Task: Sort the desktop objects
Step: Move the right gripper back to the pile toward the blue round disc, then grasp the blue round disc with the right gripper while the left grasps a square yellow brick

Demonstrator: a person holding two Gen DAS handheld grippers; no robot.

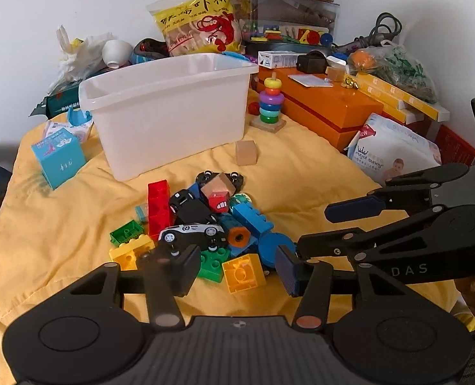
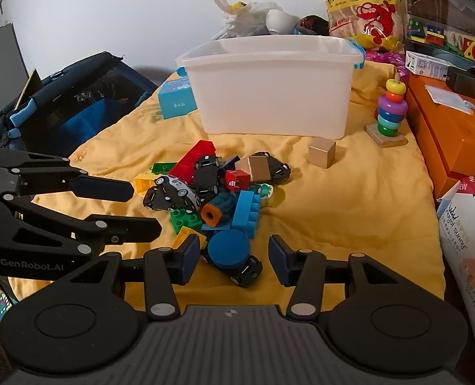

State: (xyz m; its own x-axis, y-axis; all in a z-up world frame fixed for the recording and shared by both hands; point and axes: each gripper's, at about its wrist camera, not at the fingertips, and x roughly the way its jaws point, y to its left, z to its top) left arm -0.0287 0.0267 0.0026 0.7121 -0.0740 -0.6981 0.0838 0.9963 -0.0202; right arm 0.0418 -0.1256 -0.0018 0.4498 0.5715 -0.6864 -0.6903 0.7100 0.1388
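Yellow cloth (image 1: 77,224); translucent white bin (image 1: 170,118); red brick (image 1: 158,205); black-and-white car (image 1: 191,234) numbered 69; rainbow-ringed stacker (image 1: 271,101); orange box (image 1: 330,109); light-blue carton (image 1: 58,162).

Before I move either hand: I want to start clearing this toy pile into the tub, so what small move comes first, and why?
Probably ease the right gripper forward and down onto the blue disc. Its fingers are open and the disc lies right between them at the pile's near edge, on top of a black toy car. The white tub stands open behind the pile. The left gripper is open too.
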